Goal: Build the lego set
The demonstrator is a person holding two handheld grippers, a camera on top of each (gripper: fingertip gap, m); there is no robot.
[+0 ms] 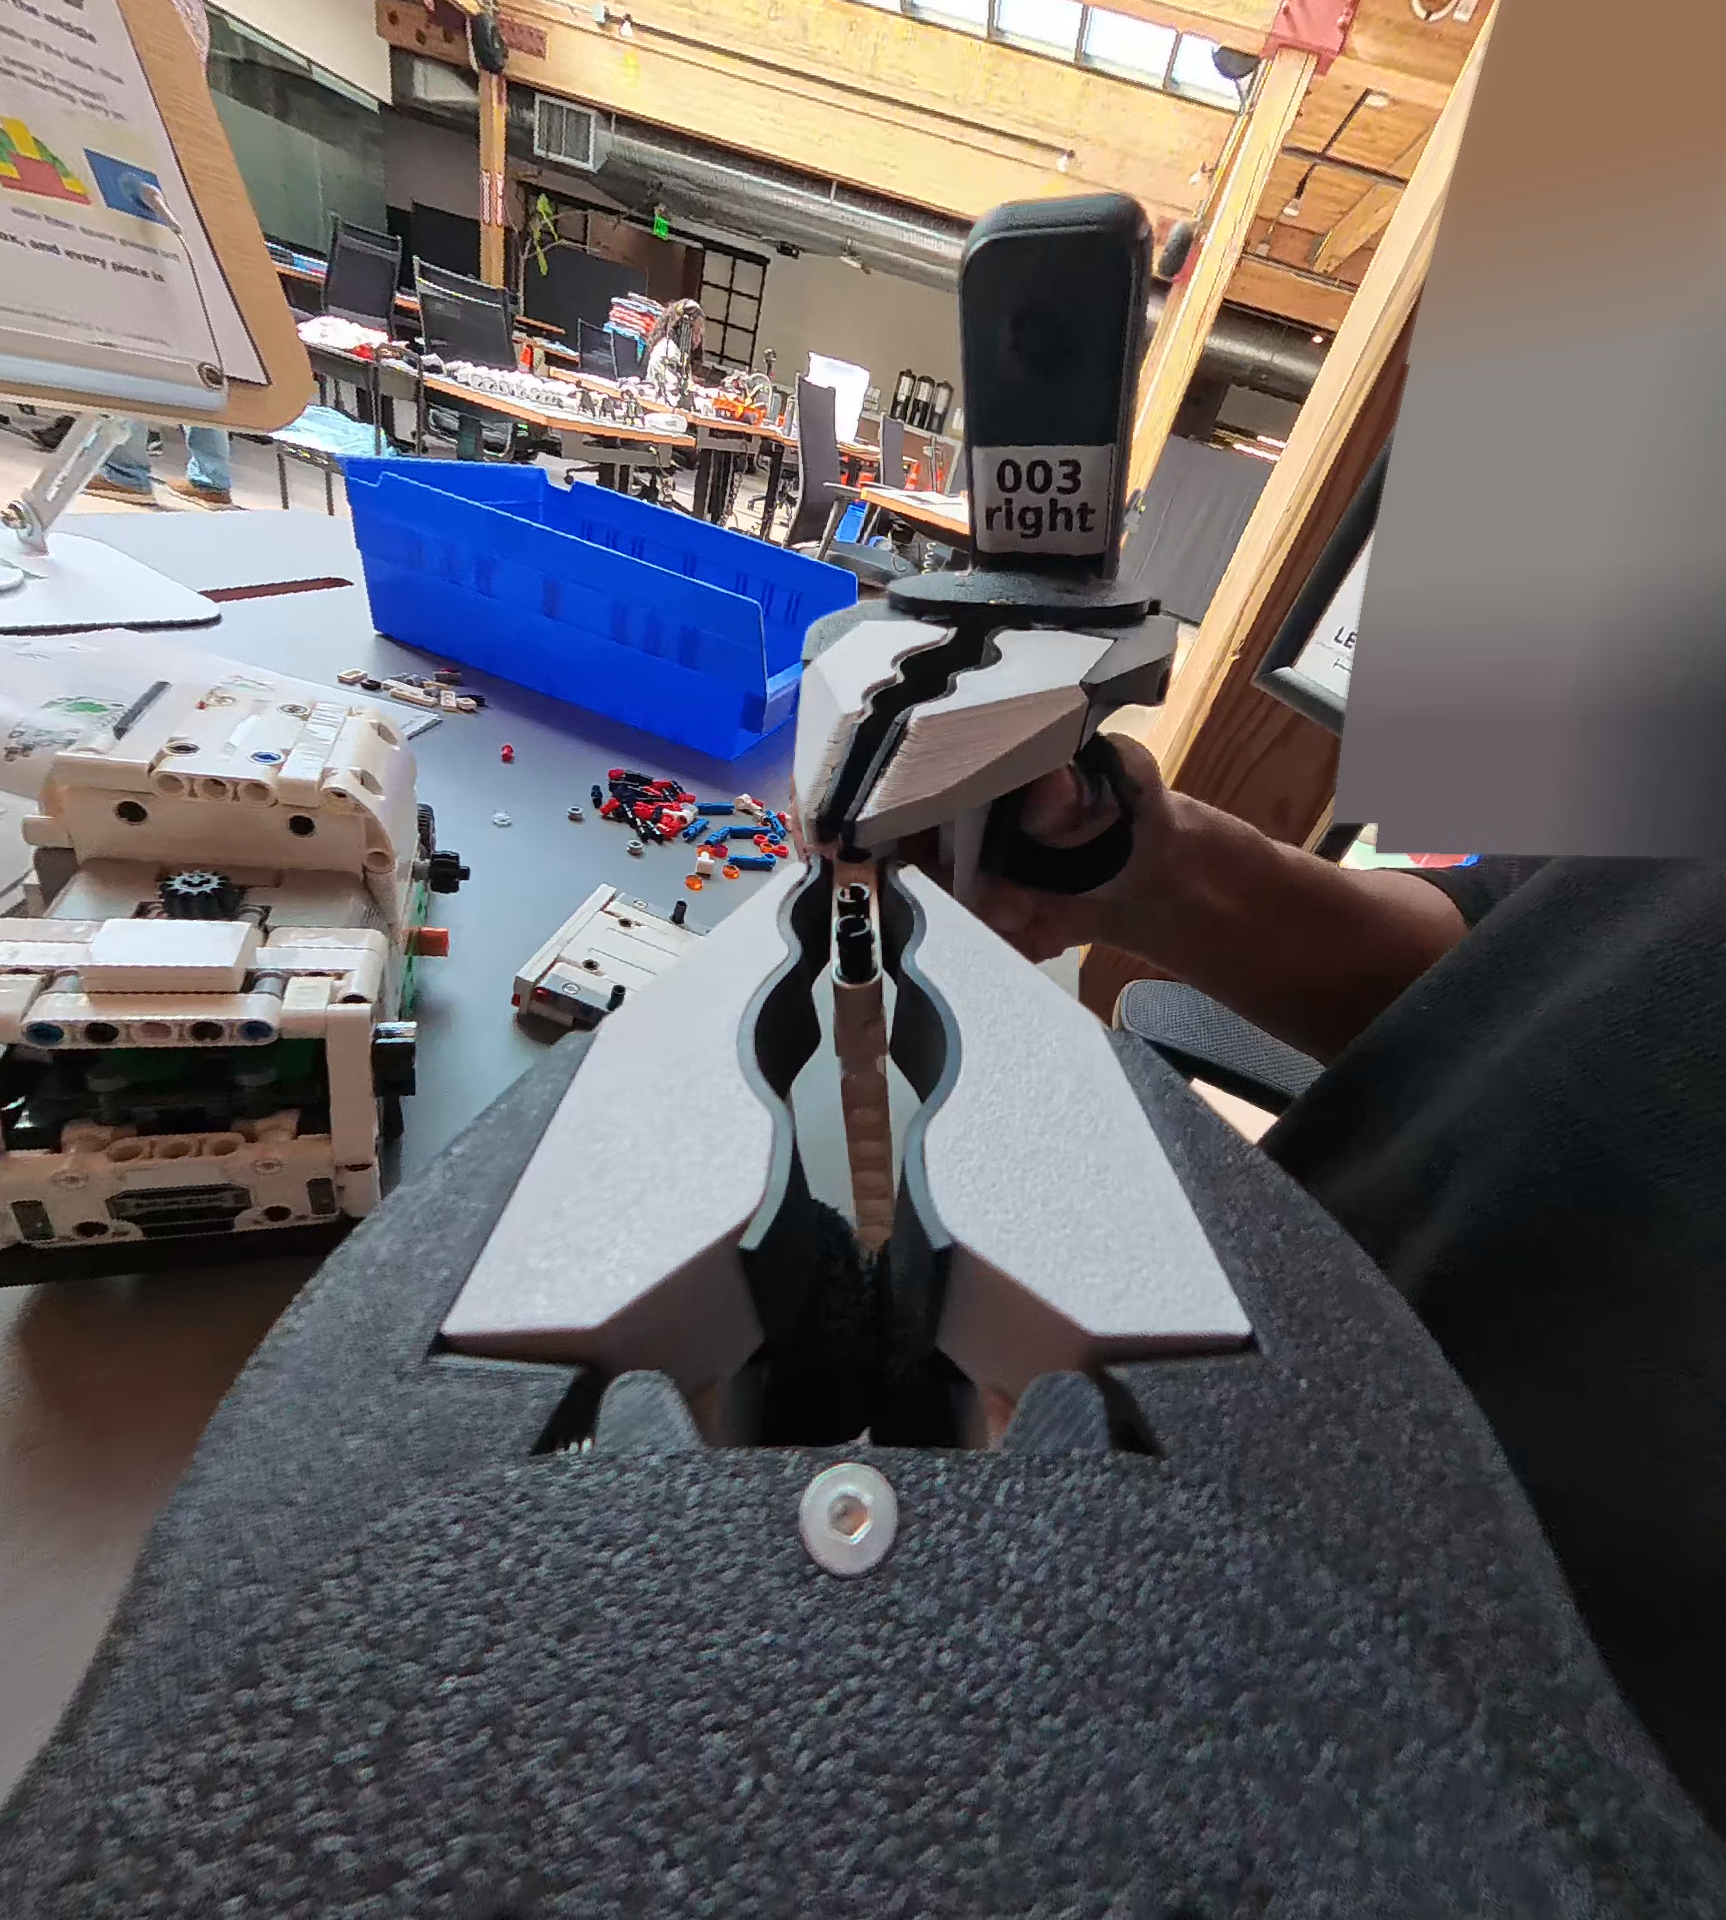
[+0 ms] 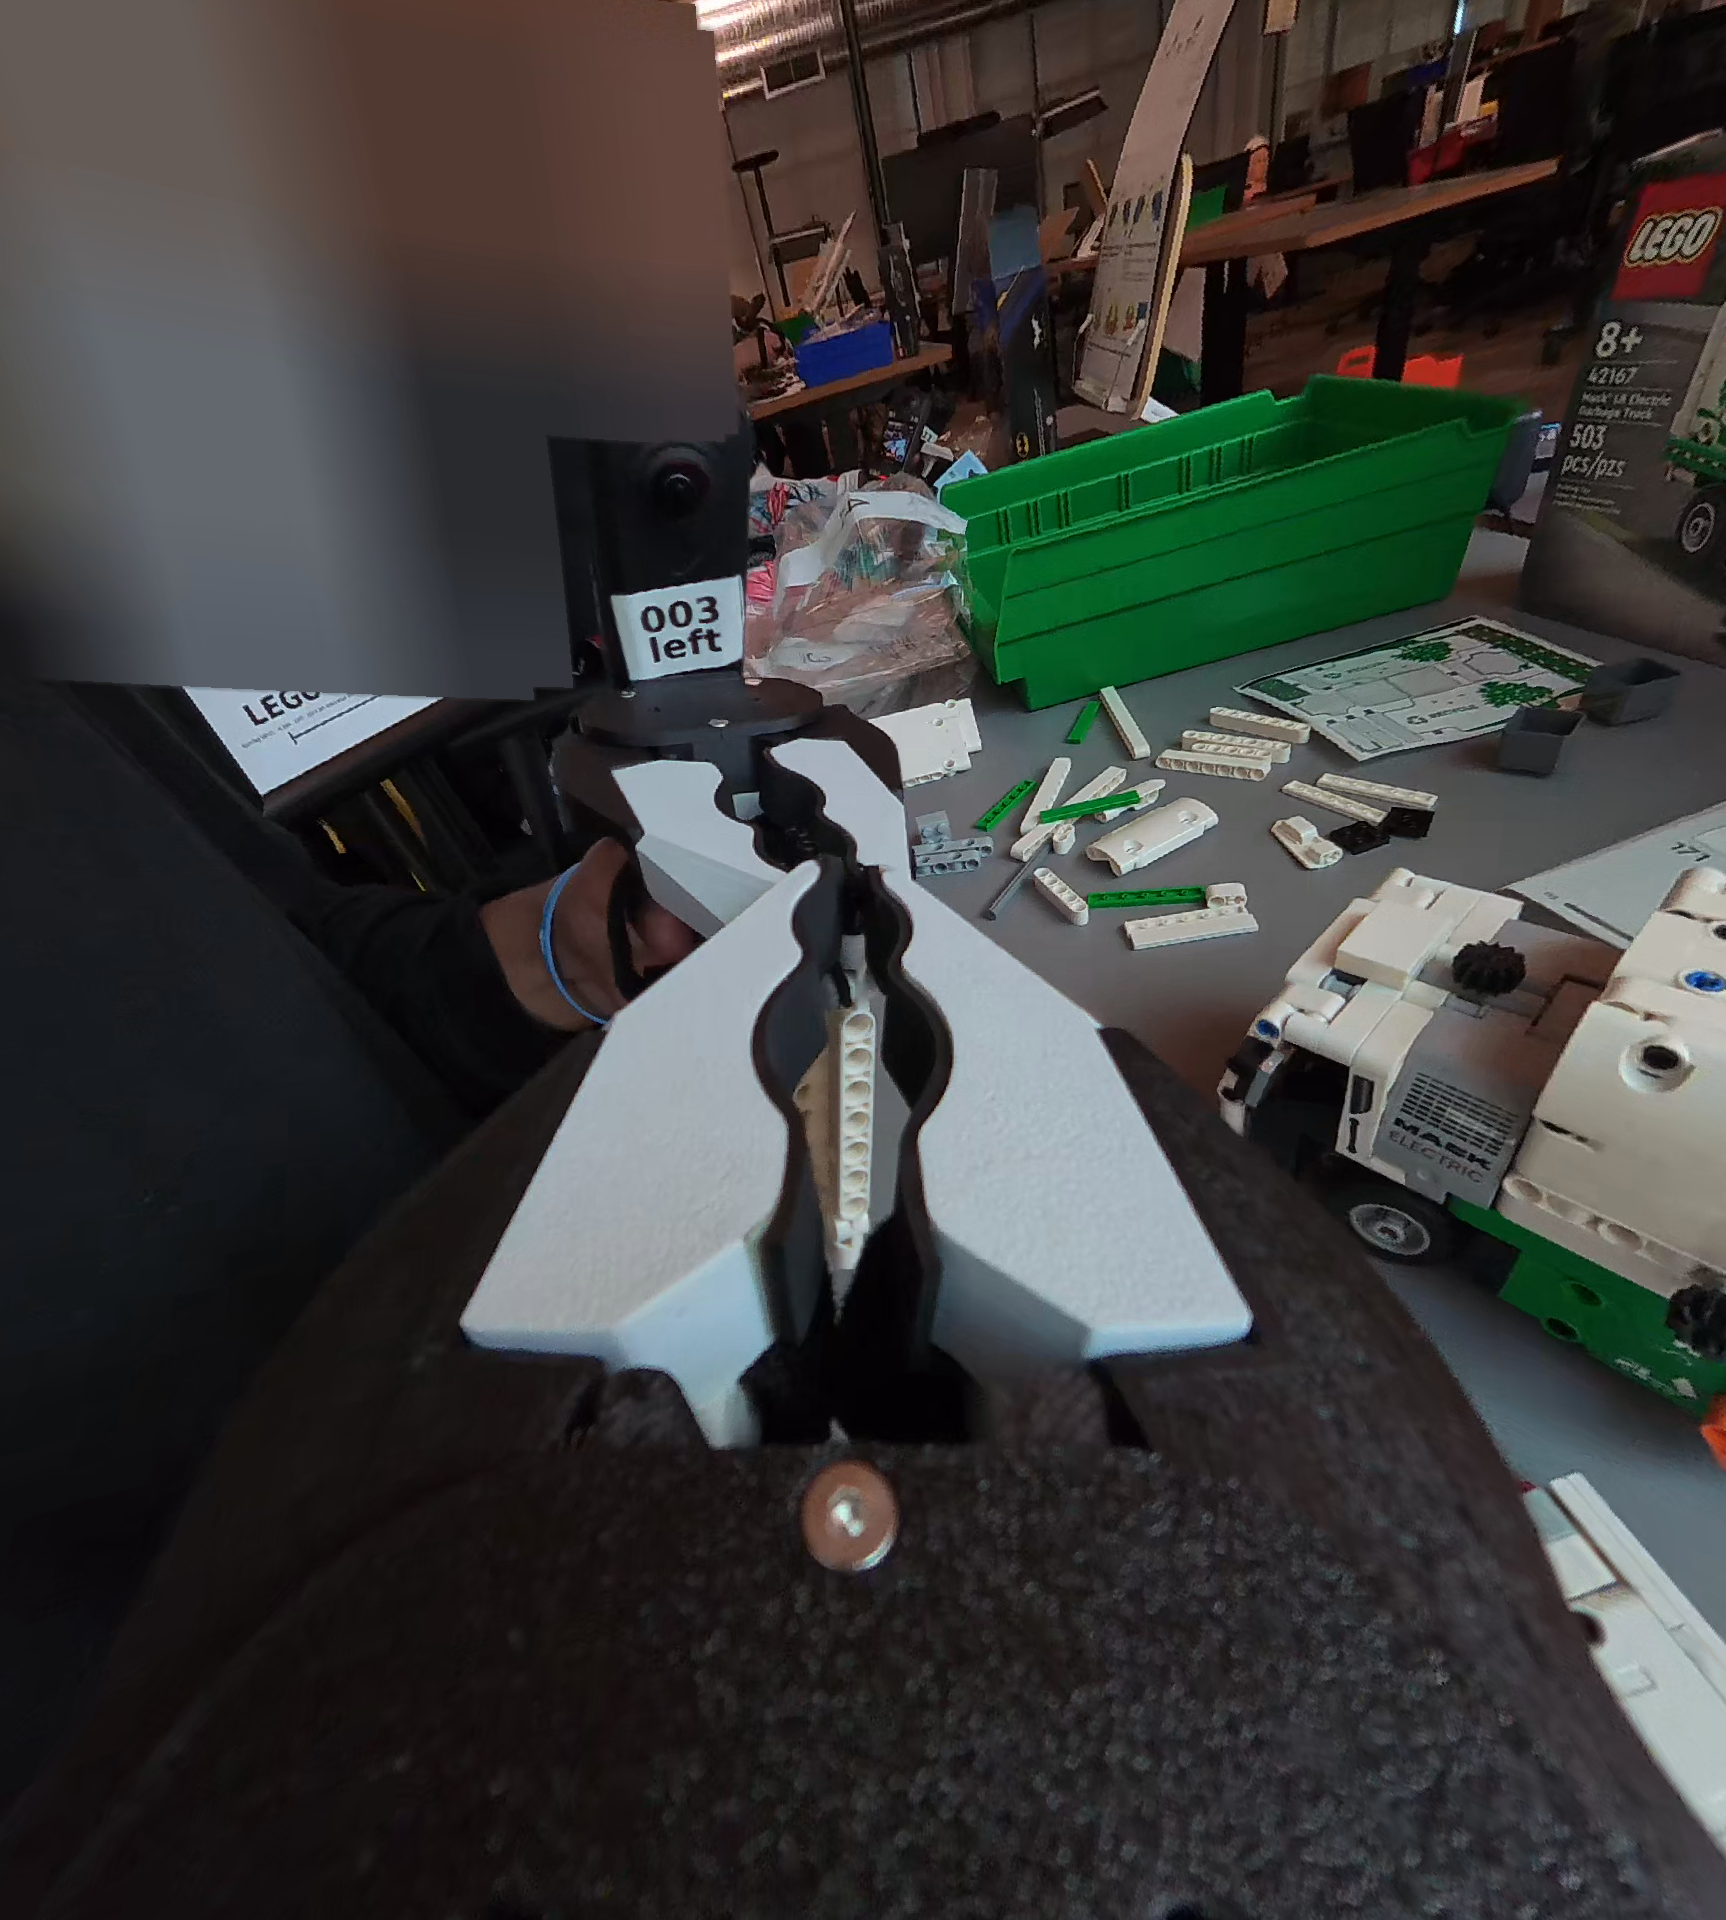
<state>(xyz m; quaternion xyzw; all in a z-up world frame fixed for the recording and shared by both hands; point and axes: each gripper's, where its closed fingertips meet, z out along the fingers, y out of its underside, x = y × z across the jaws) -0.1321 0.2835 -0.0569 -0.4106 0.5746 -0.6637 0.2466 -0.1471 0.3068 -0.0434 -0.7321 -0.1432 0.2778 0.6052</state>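
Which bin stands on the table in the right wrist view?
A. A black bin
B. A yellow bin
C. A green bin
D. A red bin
C: a green bin stands at the far side of the table, behind the loose white and green beams.

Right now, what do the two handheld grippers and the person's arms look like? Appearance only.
Both grippers match: the right gripper and left gripper each have two white angular fingers with wavy black inner pads, a textured black body with a silver screw, and a black camera on top bearing a white label. Each is held by a black loop handle. The left arm wears a dark sleeve and a blue wristband.
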